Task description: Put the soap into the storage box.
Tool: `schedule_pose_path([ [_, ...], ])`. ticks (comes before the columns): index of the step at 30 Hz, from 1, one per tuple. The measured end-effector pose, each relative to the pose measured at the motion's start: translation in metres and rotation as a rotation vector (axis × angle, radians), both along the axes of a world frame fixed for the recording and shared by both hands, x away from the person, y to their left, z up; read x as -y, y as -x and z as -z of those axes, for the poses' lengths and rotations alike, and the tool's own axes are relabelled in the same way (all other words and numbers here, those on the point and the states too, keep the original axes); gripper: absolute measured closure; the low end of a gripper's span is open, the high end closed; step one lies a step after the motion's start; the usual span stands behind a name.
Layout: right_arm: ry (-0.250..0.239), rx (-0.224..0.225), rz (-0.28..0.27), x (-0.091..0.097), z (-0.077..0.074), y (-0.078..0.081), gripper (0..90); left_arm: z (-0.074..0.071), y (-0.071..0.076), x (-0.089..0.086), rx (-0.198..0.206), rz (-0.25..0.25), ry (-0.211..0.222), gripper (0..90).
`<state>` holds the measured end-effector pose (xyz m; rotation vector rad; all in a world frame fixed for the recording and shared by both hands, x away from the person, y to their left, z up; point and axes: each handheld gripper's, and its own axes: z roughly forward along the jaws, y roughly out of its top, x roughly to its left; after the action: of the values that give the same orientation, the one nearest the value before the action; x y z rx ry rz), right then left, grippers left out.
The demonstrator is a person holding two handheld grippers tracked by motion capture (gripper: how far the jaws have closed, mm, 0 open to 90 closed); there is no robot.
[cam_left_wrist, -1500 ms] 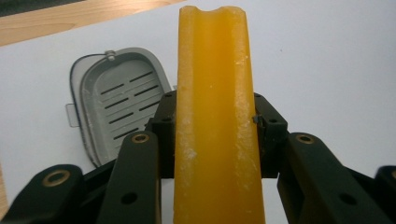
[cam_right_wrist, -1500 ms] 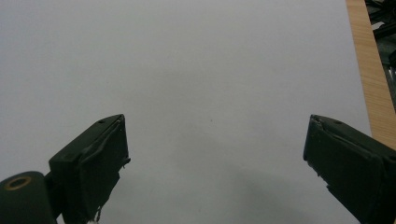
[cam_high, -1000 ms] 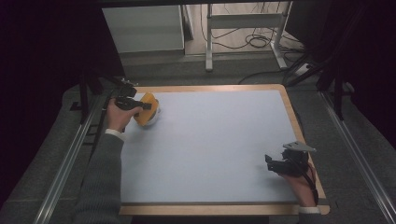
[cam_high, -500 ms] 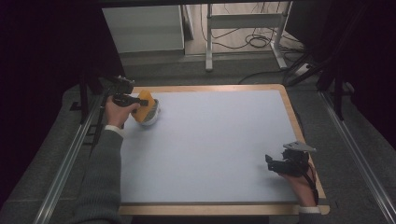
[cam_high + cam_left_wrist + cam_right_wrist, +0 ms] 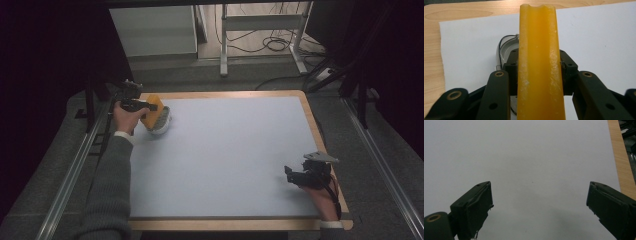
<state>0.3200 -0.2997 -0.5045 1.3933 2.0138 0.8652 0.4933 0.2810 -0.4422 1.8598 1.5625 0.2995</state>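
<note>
Fingers of the left gripper (image 5: 537, 75) are clamped on a yellow sponge (image 5: 539, 62), held just above a small clear dish (image 5: 162, 120) at the far left corner of the white mat (image 5: 225, 160). Wiping seems underway; next, press the sponge down. The right gripper (image 5: 539, 210), well apart from the dish, is spread empty.

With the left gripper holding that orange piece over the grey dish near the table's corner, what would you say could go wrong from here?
1. The left gripper clamps the orange piece at its lower part only; it may pivot or slip.
2. The grey dish sits near the table's wooden edge, and nothing steadies it: a push could slide it.
3. The right gripper, open, rests too far off to help.
</note>
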Motion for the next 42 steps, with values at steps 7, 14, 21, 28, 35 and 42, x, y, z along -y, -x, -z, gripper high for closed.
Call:
schedule_pose_path([
  [7, 0.001, -0.002, 0.0, 0.0, 0.0, -0.001, 6.8, 0.003, -0.004, 0.0, -0.005, -0.003, 0.007, 61.3],
  [14, 0.001, -0.006, 0.003, 0.0, 0.001, -0.001, 6.8, 0.011, -0.008, -0.001, -0.012, -0.025, 0.008, 61.3],
  [21, 0.007, -0.009, 0.001, 0.0, 0.003, -0.001, 6.8, 0.02, -0.011, 0.0, -0.021, -0.048, 0.013, 61.3],
  [28, 0.008, -0.011, 0.001, 0.0, 0.003, -0.002, 6.8, 0.026, -0.014, 0.0, -0.029, -0.07, 0.013, 61.1],
  [35, 0.009, -0.01, 0.002, 0.0, 0.003, -0.002, 6.8, 0.028, -0.016, 0.0, -0.026, -0.073, 0.008, 60.7],
  [42, 0.009, -0.01, -0.001, 0.0, 0.003, -0.001, 6.8, 0.027, -0.015, -0.004, -0.033, -0.067, -0.004, 46.4],
])
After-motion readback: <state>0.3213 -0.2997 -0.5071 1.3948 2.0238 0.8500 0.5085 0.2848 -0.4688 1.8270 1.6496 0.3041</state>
